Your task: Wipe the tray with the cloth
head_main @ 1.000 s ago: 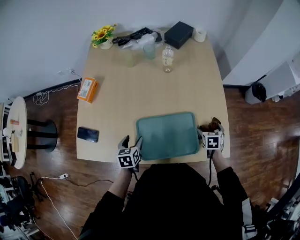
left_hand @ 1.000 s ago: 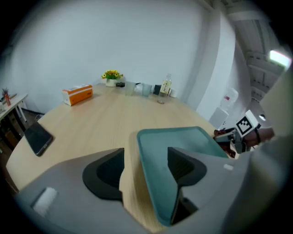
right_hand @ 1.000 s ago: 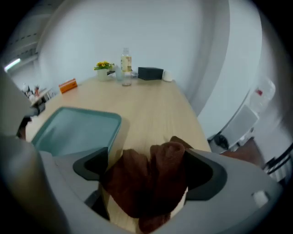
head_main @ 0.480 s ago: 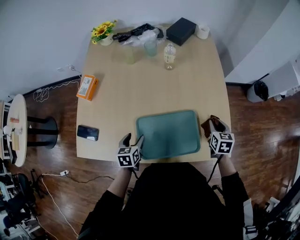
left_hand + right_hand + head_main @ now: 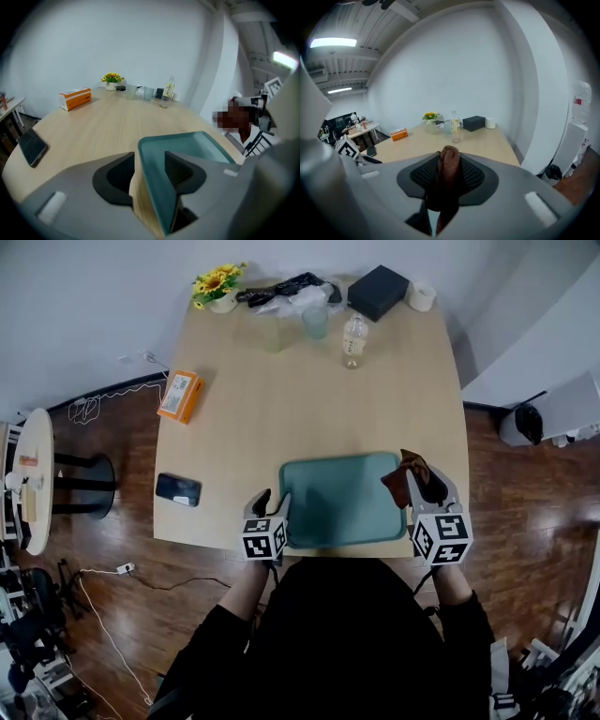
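A teal tray [image 5: 342,502] lies at the table's near edge. My left gripper [image 5: 274,498] straddles its left rim near the front corner. In the left gripper view the tray [image 5: 197,145] has its rim between the jaws of the left gripper [image 5: 149,159]. They are closing, and a sliver of tabletop still shows beside the outer jaw. My right gripper [image 5: 422,482] is shut on a brown cloth [image 5: 401,476], held up over the tray's right edge. In the right gripper view the cloth [image 5: 449,173] hangs pinched in the right gripper [image 5: 449,164].
A black phone [image 5: 178,489] lies left of the tray and an orange box [image 5: 180,395] farther back. Along the far edge stand flowers [image 5: 218,285], two cups [image 5: 315,322], a bottle [image 5: 353,339], a black box [image 5: 378,292] and a white roll [image 5: 423,297].
My right gripper shut on the cloth beside the tray and lifted it toward the tray's right edge. The left gripper's jaws have narrowed around the tray's left rim.
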`<action>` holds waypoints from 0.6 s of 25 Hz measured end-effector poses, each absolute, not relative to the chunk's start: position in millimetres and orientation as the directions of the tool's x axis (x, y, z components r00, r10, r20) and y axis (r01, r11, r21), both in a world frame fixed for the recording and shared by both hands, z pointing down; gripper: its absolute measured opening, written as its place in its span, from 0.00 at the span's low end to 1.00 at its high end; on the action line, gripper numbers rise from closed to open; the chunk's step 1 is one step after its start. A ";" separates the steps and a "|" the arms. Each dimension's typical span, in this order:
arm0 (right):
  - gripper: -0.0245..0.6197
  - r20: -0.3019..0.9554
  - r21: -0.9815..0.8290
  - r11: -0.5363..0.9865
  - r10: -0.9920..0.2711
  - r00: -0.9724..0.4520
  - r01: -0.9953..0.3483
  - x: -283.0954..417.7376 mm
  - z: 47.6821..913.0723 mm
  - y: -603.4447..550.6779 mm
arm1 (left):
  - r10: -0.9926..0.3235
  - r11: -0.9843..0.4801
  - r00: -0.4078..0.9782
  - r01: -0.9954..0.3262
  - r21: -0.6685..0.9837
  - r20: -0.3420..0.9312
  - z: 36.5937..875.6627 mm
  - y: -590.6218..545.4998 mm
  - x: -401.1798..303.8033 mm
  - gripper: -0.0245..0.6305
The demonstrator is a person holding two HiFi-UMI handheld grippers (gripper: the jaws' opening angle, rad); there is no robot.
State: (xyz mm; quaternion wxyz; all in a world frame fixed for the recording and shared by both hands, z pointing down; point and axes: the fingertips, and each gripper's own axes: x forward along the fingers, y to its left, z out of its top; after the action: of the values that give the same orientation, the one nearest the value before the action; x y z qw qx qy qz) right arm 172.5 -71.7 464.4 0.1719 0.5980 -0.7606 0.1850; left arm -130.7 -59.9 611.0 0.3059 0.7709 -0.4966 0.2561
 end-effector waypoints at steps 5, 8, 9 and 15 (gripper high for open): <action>0.22 0.600 -0.084 0.254 -0.759 -0.253 -0.963 160.6 538.4 -88.3 | -0.522 -0.350 0.365 -0.916 0.197 0.771 635.9 -51.7 -132.0 0.30; 0.22 0.691 -0.124 0.240 -0.675 -0.257 -0.963 155.8 592.4 -99.8 | -0.453 -0.369 0.374 -0.905 0.212 0.809 657.5 -42.2 -133.6 0.25; 0.22 0.720 -0.115 0.233 -0.650 -0.242 -0.966 156.2 607.8 -101.8 | -0.438 -0.371 0.379 -0.902 0.221 0.815 661.7 -39.9 -133.9 0.22; 0.22 0.806 0.033 0.265 -0.578 -0.131 -0.964 150.3 650.9 -102.4 | -0.414 -0.407 0.396 -0.886 0.223 0.820 666.8 -36.4 -127.0 0.09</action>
State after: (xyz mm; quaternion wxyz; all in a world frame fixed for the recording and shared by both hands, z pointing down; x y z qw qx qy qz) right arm 150.3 -102.4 650.9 0.3681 0.5467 -0.7048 0.2623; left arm -127.0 -36.4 666.8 0.3397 0.7633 -0.4258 0.3474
